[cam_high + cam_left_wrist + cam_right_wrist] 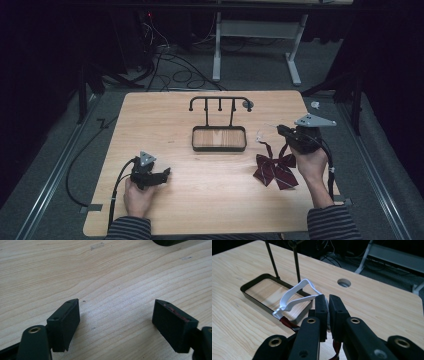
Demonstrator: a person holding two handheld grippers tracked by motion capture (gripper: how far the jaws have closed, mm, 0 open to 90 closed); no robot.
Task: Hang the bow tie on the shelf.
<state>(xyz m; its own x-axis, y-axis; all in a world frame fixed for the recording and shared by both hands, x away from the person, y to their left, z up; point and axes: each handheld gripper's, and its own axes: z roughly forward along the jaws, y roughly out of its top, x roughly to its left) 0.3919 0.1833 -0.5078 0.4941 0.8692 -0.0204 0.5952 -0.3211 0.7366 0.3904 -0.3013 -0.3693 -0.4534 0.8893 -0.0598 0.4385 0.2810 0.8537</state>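
Observation:
A dark red striped bow tie [274,170] lies at the table's right, its white elastic strap [263,131] lifted toward the stand. My right gripper [281,130] is shut on that strap; in the right gripper view the white strap [294,296] loops out from between the closed jaws of the right gripper [328,302] above the tray. A black hook stand [220,102] rises from a wood-bottomed tray [219,145] at the table's centre. My left gripper [166,173] rests low at the front left, open, its fingertips [65,315] wide apart over bare wood.
The wooden table [210,200] has a round hole [344,282] near its far right corner. Cables [172,65] and a white desk frame [255,40] sit on the floor behind. A small white object [315,104] lies off the table's right edge.

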